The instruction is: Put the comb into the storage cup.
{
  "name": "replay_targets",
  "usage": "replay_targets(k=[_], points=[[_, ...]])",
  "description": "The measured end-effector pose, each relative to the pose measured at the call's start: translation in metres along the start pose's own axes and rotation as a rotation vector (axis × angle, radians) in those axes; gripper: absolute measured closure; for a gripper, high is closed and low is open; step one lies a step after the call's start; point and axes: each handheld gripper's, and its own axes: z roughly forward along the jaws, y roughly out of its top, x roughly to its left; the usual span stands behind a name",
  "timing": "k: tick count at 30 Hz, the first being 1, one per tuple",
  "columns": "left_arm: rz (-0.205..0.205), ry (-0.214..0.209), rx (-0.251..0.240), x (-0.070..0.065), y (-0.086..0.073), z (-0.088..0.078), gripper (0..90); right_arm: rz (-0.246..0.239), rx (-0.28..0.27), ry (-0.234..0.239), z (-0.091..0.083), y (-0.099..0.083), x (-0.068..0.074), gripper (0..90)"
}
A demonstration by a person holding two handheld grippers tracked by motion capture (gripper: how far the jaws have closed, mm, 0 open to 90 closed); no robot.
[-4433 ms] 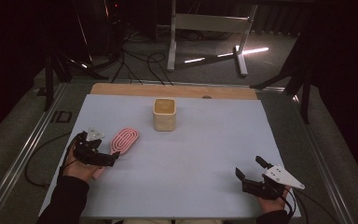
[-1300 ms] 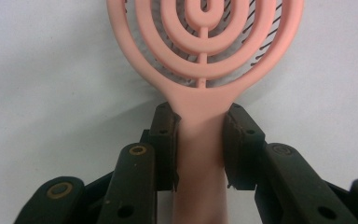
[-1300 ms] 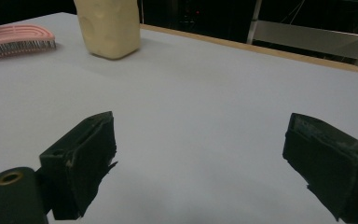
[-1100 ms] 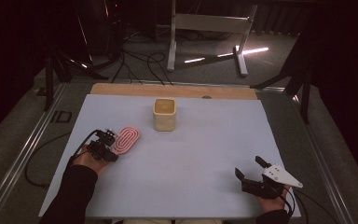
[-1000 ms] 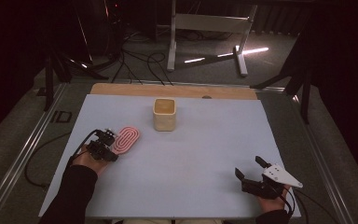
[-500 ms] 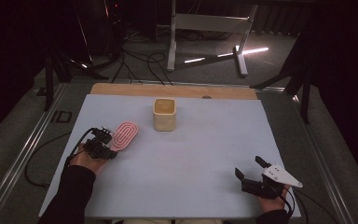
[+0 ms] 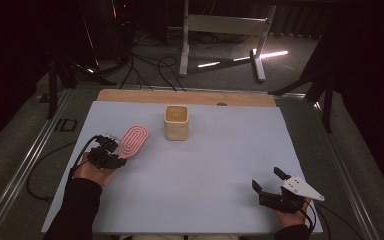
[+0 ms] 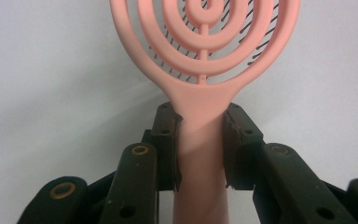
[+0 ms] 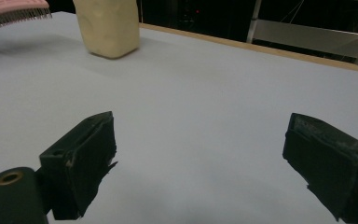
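Pink hairbrush [image 8: 204, 93] handle sits clamped between your left gripper's [image 7: 111, 152] fingers [image 8: 165, 140] at the desk's [image 7: 220, 165] left; your right gripper's [image 7: 270, 186] fingers [image 9: 81, 158] gape wide, empty.

The high view is dim: the pale bench [image 7: 205, 165] is evenly lit from above, while the floor around it sinks into near black. Two bright streaks of glare lie on the floor beyond the bench. Shadows on the bench are faint and soft. The left gripper view is bright and washed out, the brush [image 8: 205, 60] fairly sharp, with a soft shadow beside its neck. In the right gripper view the near jaws are slightly blurred and the far background is dark.
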Motion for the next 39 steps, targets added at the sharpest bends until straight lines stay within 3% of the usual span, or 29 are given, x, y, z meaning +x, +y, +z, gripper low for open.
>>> replay_targets(k=[12,29,33,35,39], points=[[0.011,0.01,-0.096,-0.003,-0.007,-0.007,70.1,0.001,0.003,-0.006,0.0,0.0,0.001,9.1],[0.043,0.007,-0.147,-0.008,-0.011,-0.007,70.1,-0.003,0.003,0.0,0.0,0.0,0.001,9.1],[0.054,0.007,-0.174,-0.009,-0.012,-0.009,70.1,0.002,-0.003,0.004,0.0,0.001,0.001,9.1],[0.072,0.016,-0.221,-0.013,-0.014,-0.009,70.1,0.002,-0.004,0.01,0.0,0.002,0.001,9.1],[0.09,0.026,-0.267,-0.019,-0.014,-0.008,70.1,0.001,-0.005,0.017,0.001,0.002,0.001,9.1]])
